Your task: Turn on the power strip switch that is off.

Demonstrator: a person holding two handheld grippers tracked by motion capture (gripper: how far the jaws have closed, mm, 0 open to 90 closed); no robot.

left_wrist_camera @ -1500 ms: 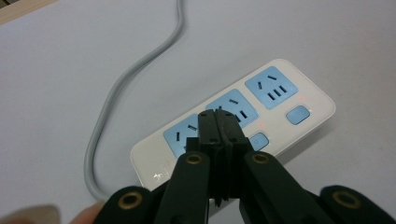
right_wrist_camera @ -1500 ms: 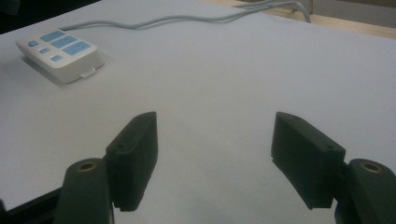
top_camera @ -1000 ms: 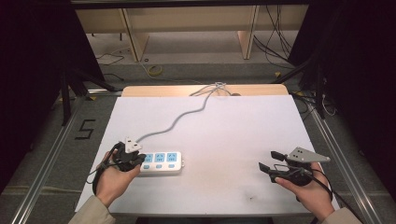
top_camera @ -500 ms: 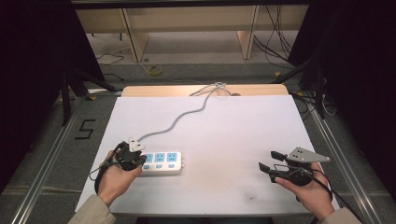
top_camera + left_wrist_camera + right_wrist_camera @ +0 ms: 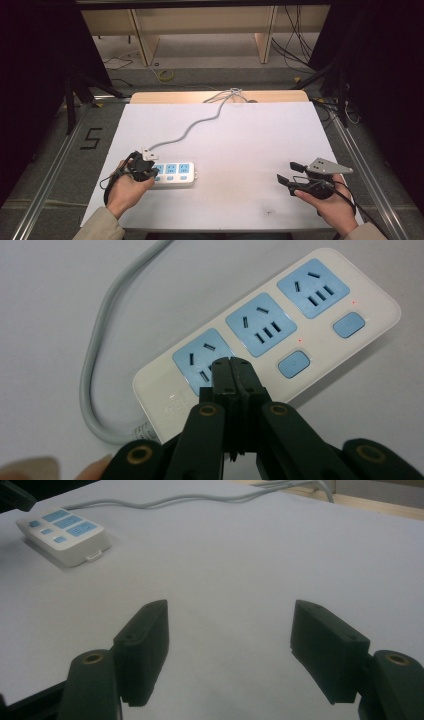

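A white power strip with three blue sockets lies on the white table at the front left. My left gripper is shut, its tips down over the strip's cable end. In the left gripper view the closed jaws cover the spot beside the nearest socket; the power strip shows two blue buttons, each with a small red dot beside it. My right gripper is held open at the front right, far from the strip. Between its jaws there is bare table; the power strip lies far off at upper left.
The strip's grey cable snakes across the table to the far edge and drops off there. Beyond the table stand wooden shelves, with loose cables on the floor. Dark stands flank both sides.
My left gripper has edged slightly rightward onto the strip's end. The right gripper has stayed where it was, still open.
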